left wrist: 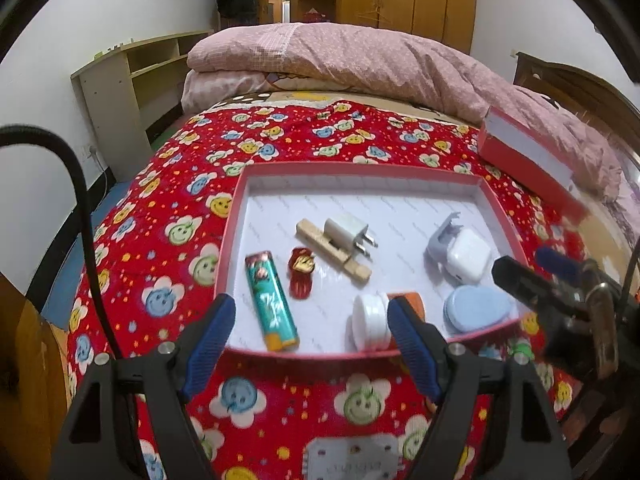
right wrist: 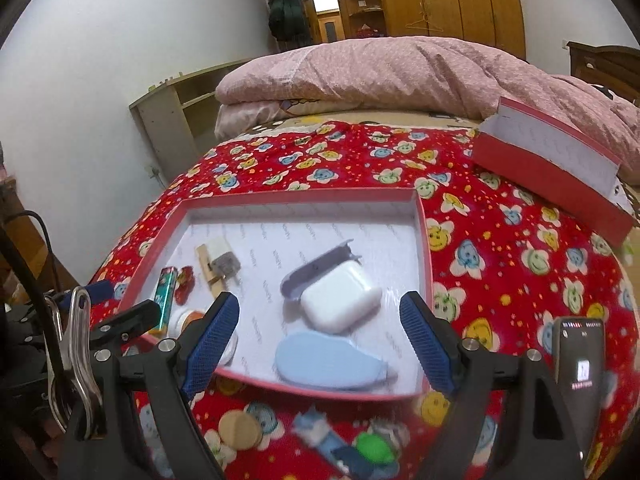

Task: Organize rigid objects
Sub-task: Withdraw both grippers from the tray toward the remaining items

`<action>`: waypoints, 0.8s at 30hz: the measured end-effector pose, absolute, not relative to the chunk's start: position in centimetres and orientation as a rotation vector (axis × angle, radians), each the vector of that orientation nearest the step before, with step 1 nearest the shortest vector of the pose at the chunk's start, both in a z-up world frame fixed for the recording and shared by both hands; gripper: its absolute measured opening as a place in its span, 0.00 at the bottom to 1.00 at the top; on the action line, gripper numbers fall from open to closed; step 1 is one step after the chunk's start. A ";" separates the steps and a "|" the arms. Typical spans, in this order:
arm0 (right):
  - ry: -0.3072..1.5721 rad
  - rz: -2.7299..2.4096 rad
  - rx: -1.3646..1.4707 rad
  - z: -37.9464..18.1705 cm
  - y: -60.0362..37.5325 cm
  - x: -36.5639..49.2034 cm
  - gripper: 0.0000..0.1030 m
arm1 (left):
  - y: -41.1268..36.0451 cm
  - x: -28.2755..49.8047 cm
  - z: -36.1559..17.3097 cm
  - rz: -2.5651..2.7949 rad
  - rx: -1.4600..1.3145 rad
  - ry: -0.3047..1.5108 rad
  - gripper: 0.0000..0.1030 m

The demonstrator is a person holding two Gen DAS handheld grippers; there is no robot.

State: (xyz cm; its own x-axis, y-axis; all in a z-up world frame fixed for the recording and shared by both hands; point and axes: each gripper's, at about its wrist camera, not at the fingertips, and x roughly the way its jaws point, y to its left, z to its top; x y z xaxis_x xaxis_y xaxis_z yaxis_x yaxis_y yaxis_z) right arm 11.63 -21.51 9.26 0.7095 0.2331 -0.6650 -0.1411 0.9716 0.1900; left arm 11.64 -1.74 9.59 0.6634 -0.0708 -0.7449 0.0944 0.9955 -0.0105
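Tray [left wrist: 230, 216] far half bare, left gripper [left wrist: 310, 320] agape at near rim

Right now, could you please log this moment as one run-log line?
left gripper: open, empty | right gripper: open, empty | red tray: holds lighter, charger plug, earbud case

The red box [left wrist: 230, 216] looks like matt cardboard lined with white paper; the earbud case [right wrist: 340, 304] is glossy plastic, the clothespin [left wrist: 332, 250] bare wood, the blanket [left wrist: 280, 136] soft printed cloth.
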 end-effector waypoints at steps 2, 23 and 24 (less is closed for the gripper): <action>0.758 0.208 0.127 9.3 -21.6 10.8 0.82 | -1.7 10.9 9.5 -0.096 0.028 0.845 0.80; 0.864 0.224 0.117 4.7 -22.3 1.9 0.82 | -2.2 4.0 5.4 -0.149 0.063 0.938 0.80; 0.867 0.226 0.115 4.6 -22.3 1.6 0.82 | -2.3 3.8 5.2 -0.151 0.070 0.940 0.80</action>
State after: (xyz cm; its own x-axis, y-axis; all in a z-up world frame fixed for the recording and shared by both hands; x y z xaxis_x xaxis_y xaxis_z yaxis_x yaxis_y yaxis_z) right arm 1.63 -22.30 4.56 0.6253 0.2432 -0.7415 -0.1502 0.9699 0.1915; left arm 3.83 -2.33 5.21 0.5799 -0.0984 -0.8087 0.1591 0.9872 -0.0060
